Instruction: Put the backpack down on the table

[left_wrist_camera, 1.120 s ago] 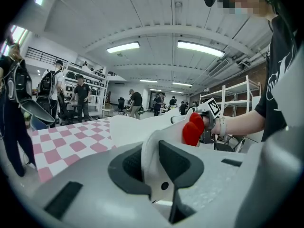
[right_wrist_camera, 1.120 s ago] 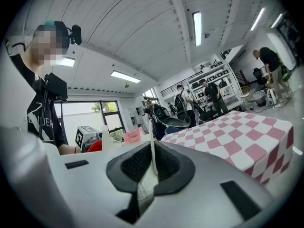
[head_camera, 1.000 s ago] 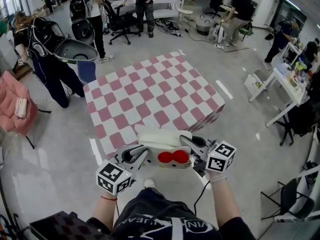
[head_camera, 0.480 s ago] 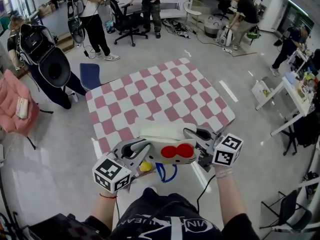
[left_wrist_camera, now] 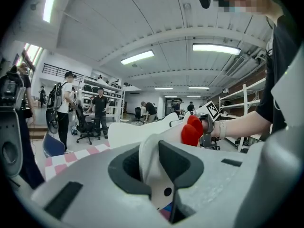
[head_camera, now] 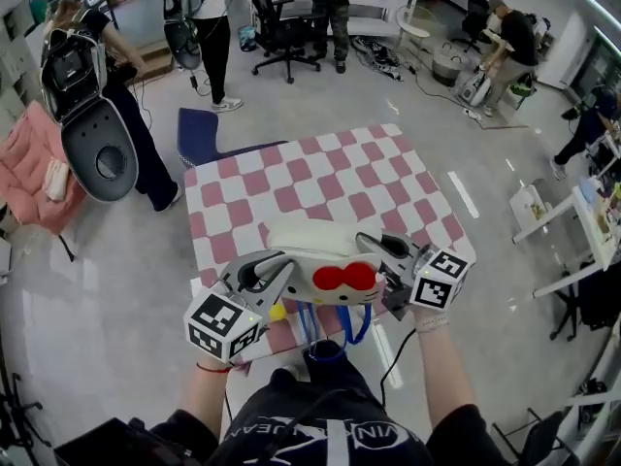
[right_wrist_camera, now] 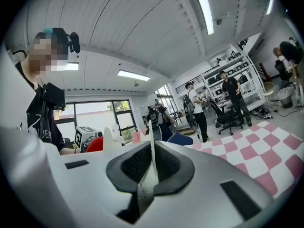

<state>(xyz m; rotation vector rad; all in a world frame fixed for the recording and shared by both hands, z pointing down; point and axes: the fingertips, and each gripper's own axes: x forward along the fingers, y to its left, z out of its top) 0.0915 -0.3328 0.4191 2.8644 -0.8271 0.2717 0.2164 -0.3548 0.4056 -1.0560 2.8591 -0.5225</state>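
Note:
A white backpack (head_camera: 315,250) with a red bow (head_camera: 344,279) hangs between my two grippers, over the near edge of the pink-and-white checkered table (head_camera: 320,178). Its blue straps (head_camera: 330,326) dangle below, with a small yellow piece (head_camera: 277,312) beside them. My left gripper (head_camera: 281,268) is shut on the bag's left side; in the left gripper view a white fold (left_wrist_camera: 148,148) sits pinched in the left gripper (left_wrist_camera: 153,167), with the bow (left_wrist_camera: 192,129) beyond. My right gripper (head_camera: 376,252) is shut on the right side; a thin white edge (right_wrist_camera: 152,146) stands clamped in the right gripper (right_wrist_camera: 151,164).
A person wearing a black backpack (head_camera: 87,115) stands left of the table, by a pink chair (head_camera: 29,163). A blue object (head_camera: 199,129) lies on the floor behind the table. More people and an office chair (head_camera: 281,27) are at the back, white desks (head_camera: 592,212) at right.
Both grippers have carried the backpack forward to the table's near edge. The blue straps now hang in sight below the bag.

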